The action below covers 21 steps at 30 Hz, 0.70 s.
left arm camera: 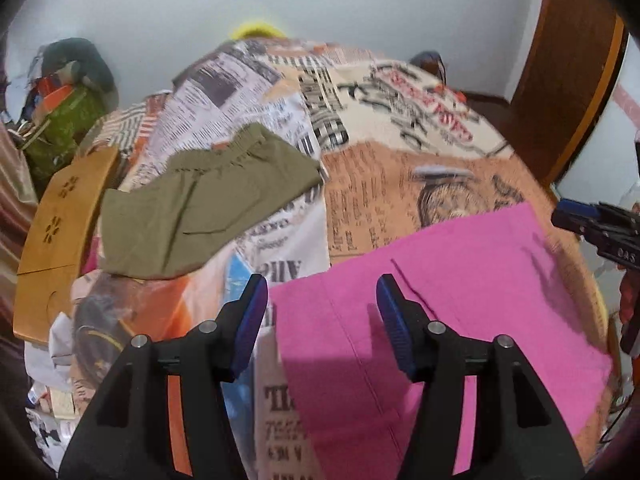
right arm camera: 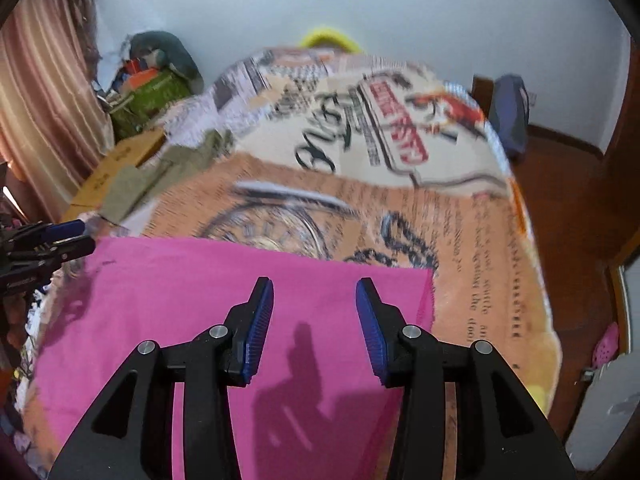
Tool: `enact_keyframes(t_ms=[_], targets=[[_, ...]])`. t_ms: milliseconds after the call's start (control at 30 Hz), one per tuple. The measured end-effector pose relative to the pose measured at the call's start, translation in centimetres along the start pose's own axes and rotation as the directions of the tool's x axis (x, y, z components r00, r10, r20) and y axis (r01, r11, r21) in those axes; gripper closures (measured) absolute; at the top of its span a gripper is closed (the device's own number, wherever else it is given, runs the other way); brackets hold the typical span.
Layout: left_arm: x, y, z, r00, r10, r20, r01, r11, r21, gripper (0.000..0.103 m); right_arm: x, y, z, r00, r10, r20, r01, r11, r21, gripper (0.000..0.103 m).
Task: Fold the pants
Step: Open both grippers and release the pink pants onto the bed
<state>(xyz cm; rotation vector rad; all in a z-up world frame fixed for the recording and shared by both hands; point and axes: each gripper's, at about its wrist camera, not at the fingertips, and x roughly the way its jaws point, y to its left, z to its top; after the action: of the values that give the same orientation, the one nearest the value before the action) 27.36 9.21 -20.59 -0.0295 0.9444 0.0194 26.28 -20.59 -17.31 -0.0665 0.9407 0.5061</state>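
Both grippers hang above a bed covered with a newspaper-print bedspread (left arm camera: pixel 400 168) in cream, orange and black.

The left gripper (left arm camera: pixel 322 296) has its black arms and ribbed blue pads spread apart, with nothing between them. Below the gap lies the left edge of the flat pink cloth pants (left arm camera: pixel 460 292); the right pad stands over the pink fabric and the left pad over the printed bedspread just beside that edge. The pads cast a shadow on the pink cloth beneath them and do not touch it. Beyond the left jaw and off to its left, well apart from the pink garment, lies a folded olive-green pair of shorts with an elastic waist (left arm camera: pixel 200 200). Further left of that sits a flat tan wooden board with flower-shaped cut-outs (left arm camera: pixel 60 224). Far to the right of the jaws, the tip of the other gripper shows at the picture's edge.

The right gripper (right arm camera: pixel 315 294) also has its jaws parted and empty. Both blue pads hover over the pink pants, whose far edge runs straight just beyond the fingertips and whose right corner ends just past the right jaw. The gripper's shadow falls on the pink fabric between and beneath the jaws. Beyond the jaws stretches the printed bedspread, and a pale wall (right arm camera: pixel 440 12) rises behind it.
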Motion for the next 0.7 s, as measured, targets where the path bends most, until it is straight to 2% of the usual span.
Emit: enact_keyframes(t_ms=[267, 433, 533, 700], targets=[[-7.4, 0.0, -0.6, 0.994, -0.027, 0.105, 0.028, 1.000, -0.012, 0.045, -7.9, 3.4, 0.2, 0.988, -0.002, 0.156, 0.010, 0.999, -0.049, 0.063], [-11.0, -0.5, -2.5, 0.989, -0.032, 0.144, 0.032, 1.000, 0.002, 0.044, -11.4, 5.8, -1.0, 0.975, 0.000, 0.221, 0.021, 0.995, -0.094, 0.058], [-12.3, -0.9, -4.1, 0.988, -0.048, 0.146, 0.048, 0.999, 0.001, 0.040, -12.0, 6.8, -2.1, 0.974, 0.003, 0.227, 0.022, 0.994, -0.106, 0.057], [-12.5, -1.0, -6.7, 0.987, -0.127, 0.095, 0.132, 0.990, -0.047, 0.038, -11.6, 7.8, -4.0, 0.977, 0.020, 0.212, 0.002, 0.995, -0.104, 0.057]])
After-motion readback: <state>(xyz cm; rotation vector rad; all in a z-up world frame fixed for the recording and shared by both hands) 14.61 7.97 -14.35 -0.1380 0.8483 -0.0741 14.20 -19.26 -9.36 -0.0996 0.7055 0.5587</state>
